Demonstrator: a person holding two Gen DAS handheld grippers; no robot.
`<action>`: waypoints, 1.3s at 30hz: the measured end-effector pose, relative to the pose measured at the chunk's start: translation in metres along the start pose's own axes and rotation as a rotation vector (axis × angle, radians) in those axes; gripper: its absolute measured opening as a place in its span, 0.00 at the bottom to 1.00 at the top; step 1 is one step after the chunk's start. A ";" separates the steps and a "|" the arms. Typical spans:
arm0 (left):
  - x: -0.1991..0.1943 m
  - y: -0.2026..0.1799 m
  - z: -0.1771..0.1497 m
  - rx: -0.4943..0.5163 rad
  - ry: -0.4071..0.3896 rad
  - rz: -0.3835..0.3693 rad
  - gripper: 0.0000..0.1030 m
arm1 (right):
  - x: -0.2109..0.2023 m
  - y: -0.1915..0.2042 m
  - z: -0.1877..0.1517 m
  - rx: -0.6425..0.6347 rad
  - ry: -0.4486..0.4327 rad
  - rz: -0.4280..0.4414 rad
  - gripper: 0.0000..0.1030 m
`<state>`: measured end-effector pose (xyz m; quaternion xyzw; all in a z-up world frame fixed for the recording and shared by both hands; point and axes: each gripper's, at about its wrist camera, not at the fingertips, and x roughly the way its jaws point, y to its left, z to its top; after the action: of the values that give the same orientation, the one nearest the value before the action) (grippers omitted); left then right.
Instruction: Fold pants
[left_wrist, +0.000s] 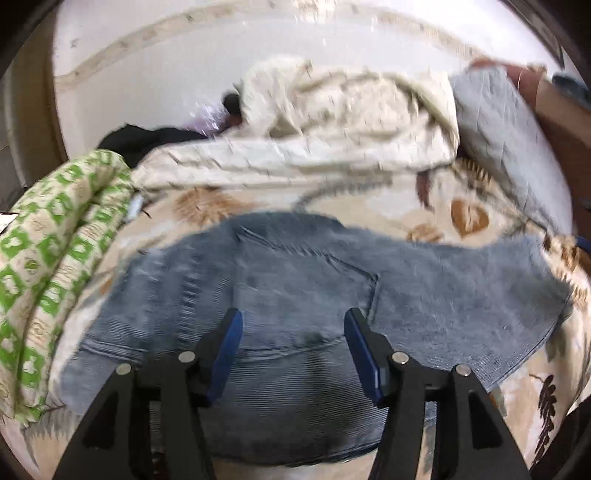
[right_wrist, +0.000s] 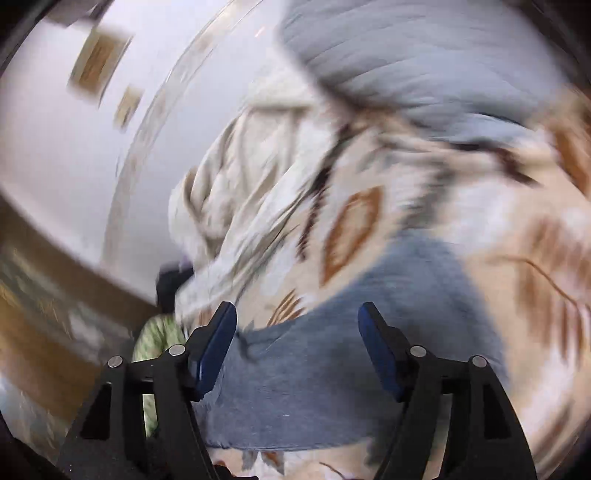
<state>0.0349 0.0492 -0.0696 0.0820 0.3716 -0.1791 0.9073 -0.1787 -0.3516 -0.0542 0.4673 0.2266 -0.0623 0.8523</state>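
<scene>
Blue corduroy pants (left_wrist: 295, 280) lie spread on a leaf-patterned bedspread (left_wrist: 424, 192), a back pocket facing up. My left gripper (left_wrist: 293, 325) is open and empty just above the seat of the pants. In the blurred right wrist view, my right gripper (right_wrist: 297, 321) is open and empty over one end of the pants (right_wrist: 332, 369).
A rolled green-and-white blanket (left_wrist: 55, 258) lies at the left. A crumpled cream quilt (left_wrist: 332, 122) and a grey pillow (left_wrist: 502, 125) lie behind the pants by the white wall. Dark clothing (left_wrist: 147, 136) sits behind the quilt.
</scene>
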 end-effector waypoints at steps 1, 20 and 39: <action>0.013 -0.005 0.001 -0.009 0.053 0.003 0.58 | -0.008 -0.019 -0.003 0.065 -0.004 0.018 0.67; 0.046 -0.023 -0.006 0.023 0.135 0.058 0.60 | 0.111 -0.057 0.060 -0.121 0.198 -0.192 0.58; 0.043 -0.018 -0.005 -0.008 0.140 0.042 0.60 | 0.085 -0.065 0.060 -0.100 0.095 -0.267 0.47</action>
<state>0.0535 0.0223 -0.1038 0.0986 0.4332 -0.1526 0.8828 -0.1044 -0.4286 -0.1144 0.3924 0.3297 -0.1417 0.8469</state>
